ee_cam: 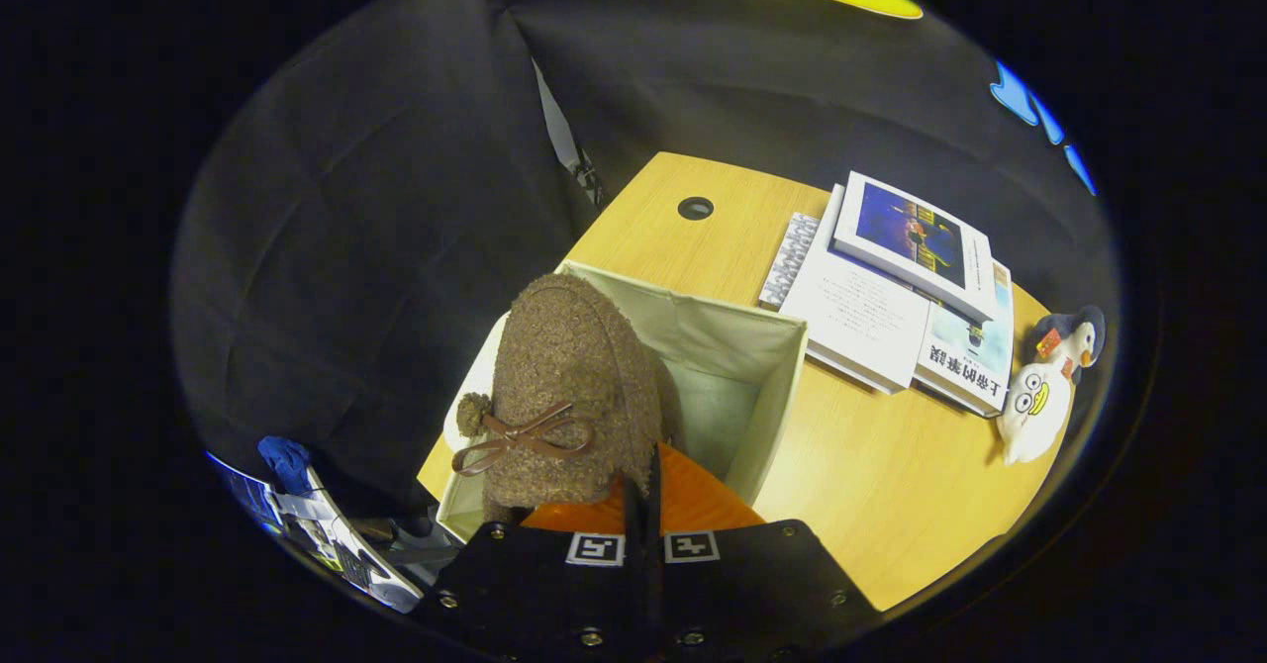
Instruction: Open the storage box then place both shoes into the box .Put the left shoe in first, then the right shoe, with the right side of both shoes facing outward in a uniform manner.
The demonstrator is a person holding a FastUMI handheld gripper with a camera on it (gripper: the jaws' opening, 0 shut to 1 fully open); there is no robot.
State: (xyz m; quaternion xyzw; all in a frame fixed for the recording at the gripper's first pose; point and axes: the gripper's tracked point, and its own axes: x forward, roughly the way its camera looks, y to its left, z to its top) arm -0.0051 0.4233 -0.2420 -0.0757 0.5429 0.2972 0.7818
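A wooden table (891,485) holds an open cream fabric storage box (762,386), a stack of books (891,297) and a penguin plush toy (1039,396). A fuzzy brown shoe (564,376) with a bow hangs over the box's near corner, hiding its interior there. The gripper (641,490) has its fingers pressed nearly together, seemingly pinching the shoe's heel, though the contact is hidden.

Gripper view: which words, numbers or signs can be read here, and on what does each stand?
Top book: cover print too small to read.
White book: lines of print, blurred.
Bottom book: large title characters, turned sideways, not surely readable.
Gripper, shut on the shoe: two square coded markers, no words.
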